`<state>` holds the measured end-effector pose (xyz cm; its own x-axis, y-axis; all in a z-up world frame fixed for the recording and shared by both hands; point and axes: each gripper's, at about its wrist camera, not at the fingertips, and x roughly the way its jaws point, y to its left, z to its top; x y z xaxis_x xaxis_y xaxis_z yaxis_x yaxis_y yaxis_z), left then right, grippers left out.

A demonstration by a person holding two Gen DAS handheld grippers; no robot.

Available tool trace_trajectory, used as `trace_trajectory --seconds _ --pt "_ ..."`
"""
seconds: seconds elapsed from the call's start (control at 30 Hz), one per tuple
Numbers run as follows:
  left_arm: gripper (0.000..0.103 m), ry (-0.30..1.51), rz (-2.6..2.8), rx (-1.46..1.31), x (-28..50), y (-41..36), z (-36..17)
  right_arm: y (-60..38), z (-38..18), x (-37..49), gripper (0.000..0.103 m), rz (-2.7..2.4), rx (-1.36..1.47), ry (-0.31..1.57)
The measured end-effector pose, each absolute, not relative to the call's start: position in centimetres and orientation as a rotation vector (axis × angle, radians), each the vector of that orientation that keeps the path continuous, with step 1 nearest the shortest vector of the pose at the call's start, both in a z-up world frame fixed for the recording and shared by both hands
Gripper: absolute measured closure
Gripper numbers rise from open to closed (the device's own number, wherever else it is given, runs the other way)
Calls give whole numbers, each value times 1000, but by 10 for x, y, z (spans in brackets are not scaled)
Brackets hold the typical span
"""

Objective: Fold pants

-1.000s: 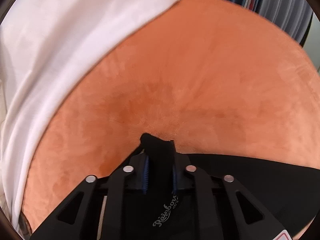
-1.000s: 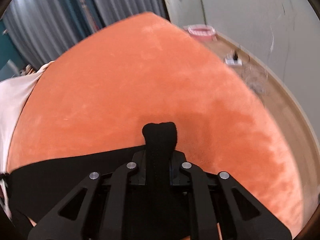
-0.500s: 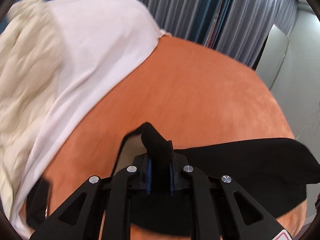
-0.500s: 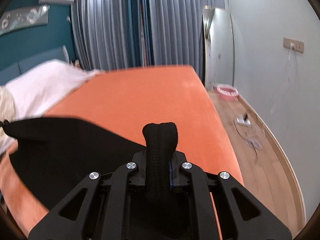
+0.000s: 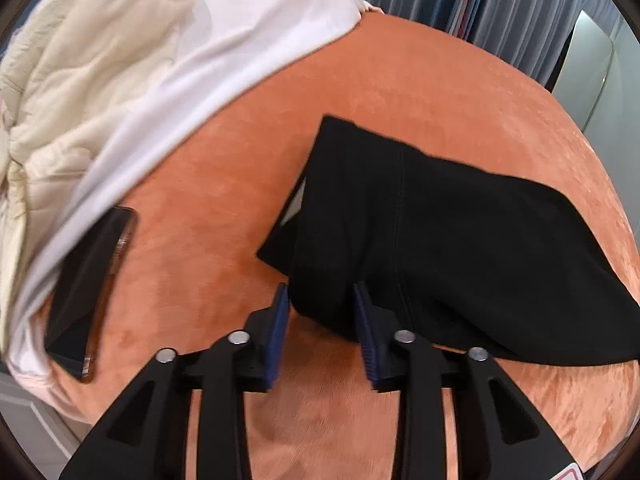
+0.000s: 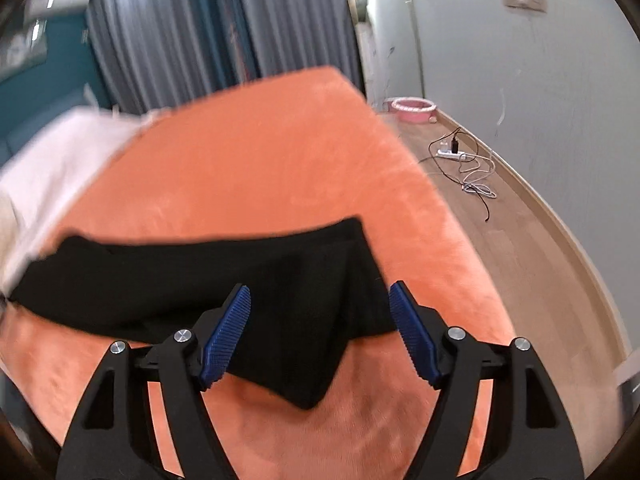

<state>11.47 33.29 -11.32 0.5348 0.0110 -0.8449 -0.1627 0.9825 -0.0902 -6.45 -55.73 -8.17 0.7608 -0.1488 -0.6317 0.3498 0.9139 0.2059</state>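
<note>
Left wrist view: your left gripper has its fingers spread, gripping nothing, as does your right gripper. The black pants lie folded on the orange bed, beside a phone and grey curtains.

A bed covered in orange velvety fabric carries folded black pants at centre right, a dark phone near left, and white and cream bedding far left.
</note>
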Motion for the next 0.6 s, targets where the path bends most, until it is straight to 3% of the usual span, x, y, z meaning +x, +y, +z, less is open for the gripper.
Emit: trace_trajectory --seconds 0.03,0.13,0.23,0.27,0.3,0.33,0.4,0.53,0.6 --pt "62 993 110 -172 107 333 -108 -565 -74 -77 33 -264 399 596" --pt "62 964 132 -162 101 324 -93 -585 -68 -85 31 -235 588 530" --pt "62 914 113 -89 90 284 -75 -575 -74 -51 32 -243 522 635" --pt "61 906 89 -83 88 272 -71 -571 -81 -37 39 -251 483 688" --pt "59 903 71 -85 88 264 -68 -563 -91 -19 57 -250 444 742" --pt "55 900 49 -85 87 250 -65 -558 -102 3 98 -240 392 814" --pt "54 893 24 -77 85 228 -60 -540 -91 23 97 -243 247 810" --pt "48 888 -21 -45 78 196 -53 -502 -8 -12 97 -167 47 481" --pt "47 892 -39 -46 73 188 -57 -493 -8 -33 93 -209 -114 453"
